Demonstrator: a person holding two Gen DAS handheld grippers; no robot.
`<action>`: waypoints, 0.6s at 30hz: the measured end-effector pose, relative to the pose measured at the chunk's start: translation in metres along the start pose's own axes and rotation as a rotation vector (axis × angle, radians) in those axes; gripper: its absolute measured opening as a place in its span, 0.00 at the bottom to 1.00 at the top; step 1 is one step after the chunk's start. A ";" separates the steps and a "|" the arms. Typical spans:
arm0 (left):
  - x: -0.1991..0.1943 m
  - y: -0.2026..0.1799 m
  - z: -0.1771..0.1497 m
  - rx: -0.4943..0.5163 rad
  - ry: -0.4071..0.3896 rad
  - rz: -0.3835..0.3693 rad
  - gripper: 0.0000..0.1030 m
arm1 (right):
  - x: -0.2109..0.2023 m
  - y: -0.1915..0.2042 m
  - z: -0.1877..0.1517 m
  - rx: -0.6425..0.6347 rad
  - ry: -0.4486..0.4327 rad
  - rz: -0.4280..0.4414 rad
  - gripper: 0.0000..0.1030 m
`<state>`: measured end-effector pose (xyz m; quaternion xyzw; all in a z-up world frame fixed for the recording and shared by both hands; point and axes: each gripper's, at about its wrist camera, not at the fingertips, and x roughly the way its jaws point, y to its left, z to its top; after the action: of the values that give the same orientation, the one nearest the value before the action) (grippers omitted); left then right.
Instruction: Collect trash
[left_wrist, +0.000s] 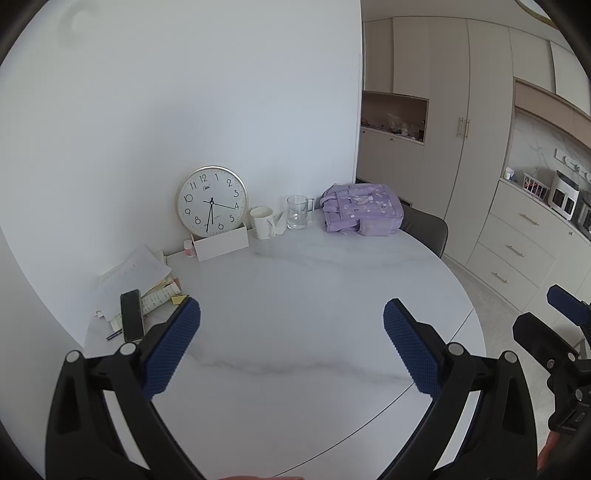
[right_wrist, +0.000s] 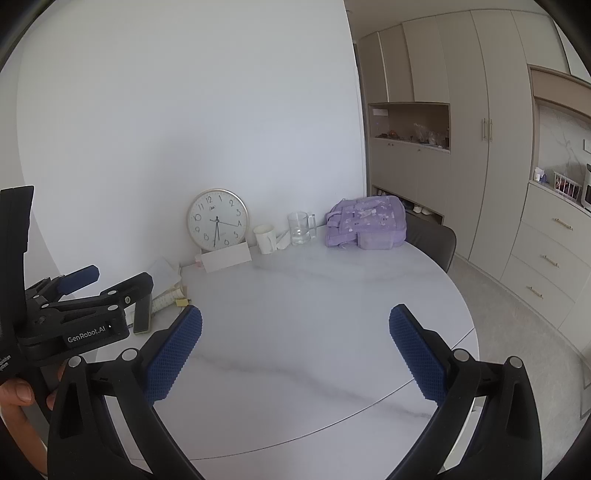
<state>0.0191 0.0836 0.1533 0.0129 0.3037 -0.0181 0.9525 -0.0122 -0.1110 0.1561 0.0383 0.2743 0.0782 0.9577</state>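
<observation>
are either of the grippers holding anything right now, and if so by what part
Nothing is held. The left gripper and the right gripper are both open above the table, with only bare tabletop between their blue pads.

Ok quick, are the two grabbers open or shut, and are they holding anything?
Left gripper: open, holding nothing, above the table.
Right gripper: open, holding nothing, above the same table.

A home dining/kitchen area is shown: marble-look table (left_wrist: 295, 295) w/ wall clock (left_wrist: 211, 201) at 11 o'clock, purple schoolbag (left_wrist: 362, 208) at 1, cabinets (left_wrist: 443, 110) & countertop appliances (left_wrist: 563, 197) at 2.
</observation>
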 end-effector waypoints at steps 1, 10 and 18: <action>0.000 0.000 0.000 0.000 0.001 0.001 0.92 | 0.000 0.000 0.000 0.000 0.000 0.000 0.98; 0.001 -0.001 -0.001 -0.001 0.006 -0.002 0.92 | 0.000 0.000 -0.001 -0.002 -0.003 -0.002 0.98; 0.002 -0.001 -0.002 -0.001 0.010 -0.001 0.92 | 0.000 0.000 -0.004 -0.001 0.001 -0.002 0.98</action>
<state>0.0193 0.0827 0.1509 0.0125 0.3083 -0.0184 0.9510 -0.0140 -0.1107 0.1529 0.0374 0.2746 0.0776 0.9577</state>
